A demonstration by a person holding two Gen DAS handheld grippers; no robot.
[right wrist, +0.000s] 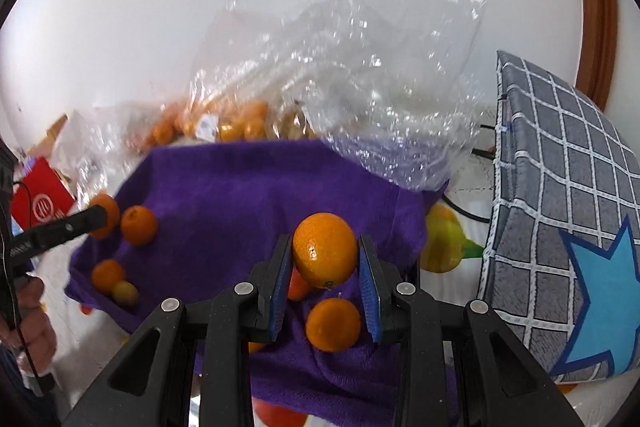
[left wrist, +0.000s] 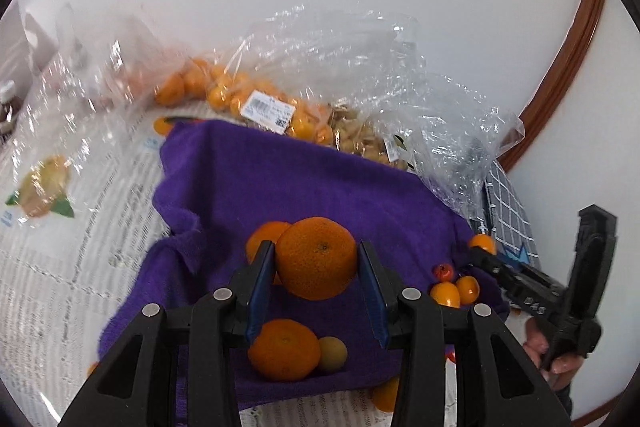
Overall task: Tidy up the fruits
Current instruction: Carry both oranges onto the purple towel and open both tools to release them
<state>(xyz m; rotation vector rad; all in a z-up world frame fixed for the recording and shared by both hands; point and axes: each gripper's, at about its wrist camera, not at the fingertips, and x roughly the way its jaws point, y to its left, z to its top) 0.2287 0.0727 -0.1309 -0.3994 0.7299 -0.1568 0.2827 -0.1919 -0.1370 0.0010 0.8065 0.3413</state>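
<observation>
Two fruits are held at once, one in each tool, both above the purple towel (left wrist: 256, 179) that serves as the landmark here. The left gripper (left wrist: 316, 267) is clamped on a mandarin (left wrist: 316, 257) over the towel's near middle, with another mandarin (left wrist: 285, 349) and a small greenish-yellow fruit (left wrist: 332, 354) lying on the towel just below it. The right gripper (right wrist: 325, 259) is pinching a smooth orange kumquat-like fruit (right wrist: 325, 249) over the towel's right part, above a loose orange fruit (right wrist: 333, 324). Each round fruit appears to be caught only at its sides by narrow blue pads (left wrist: 262, 291), so a twist or a jolt could probably let it roll out and drop onto the fruit beneath, scattering what lies on the towel. The towel is rumpled and sits near the table edge on its near side, so a dropped fruit might run off. Beyond the towel's far edge the clear plastic bags (left wrist: 360, 67) stand loose and crinkled; a gripper reaching there could snag the film and drag the bagged kumquats (left wrist: 224, 91) over. The two tools also work close together and could knock each other.
</observation>
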